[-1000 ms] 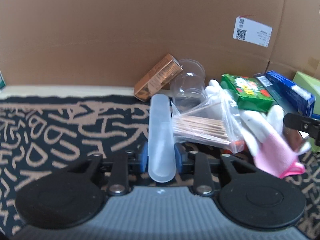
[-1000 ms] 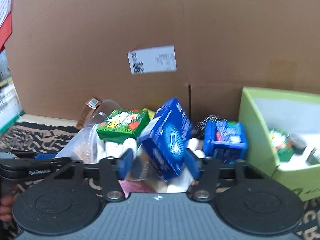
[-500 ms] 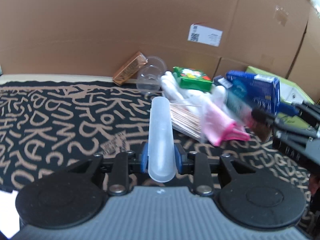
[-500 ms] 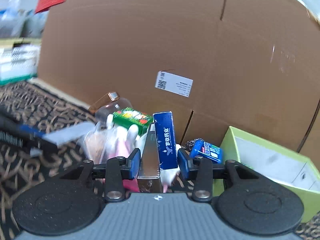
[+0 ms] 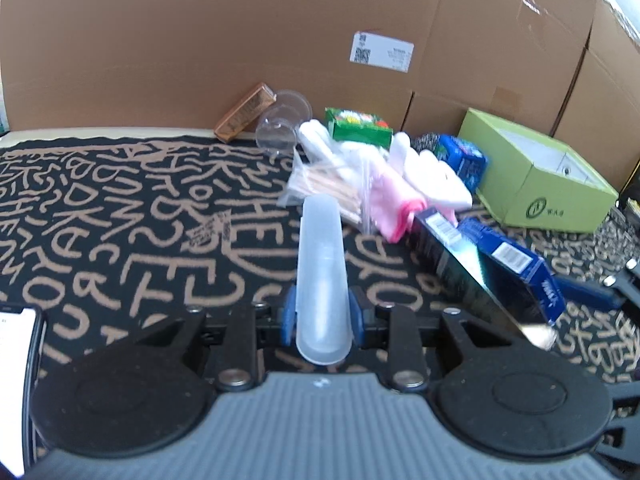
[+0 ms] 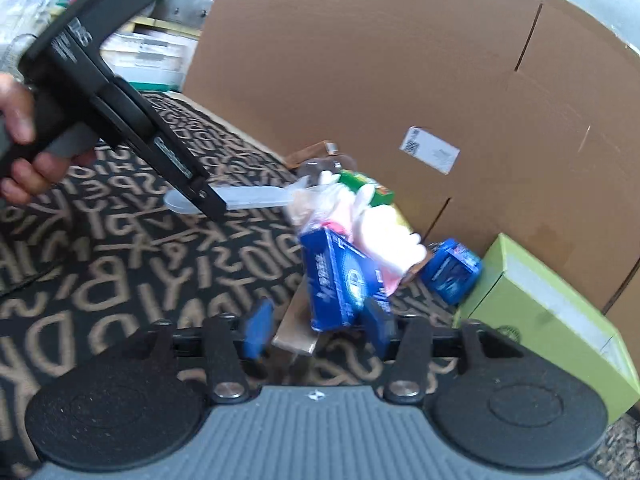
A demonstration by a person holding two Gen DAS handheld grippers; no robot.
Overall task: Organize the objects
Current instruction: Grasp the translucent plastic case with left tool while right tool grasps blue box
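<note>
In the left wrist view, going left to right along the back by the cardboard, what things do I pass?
Brown box → clear plastic cup → green box → small blue pack → lime green box.

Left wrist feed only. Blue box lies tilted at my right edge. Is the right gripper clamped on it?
Observer: No. In the right wrist view the right gripper has just been opening. The blue box stands between its jaws, and one pad is clear of it.
Operator: Who or what carries the left gripper?
Observer: A hand holds the left gripper by its handle, seen from the side.
Operator: What is beyond my left edge?
Observer: Past the patterned mat, left of the cardboard wall, there are stacked packages.
</note>
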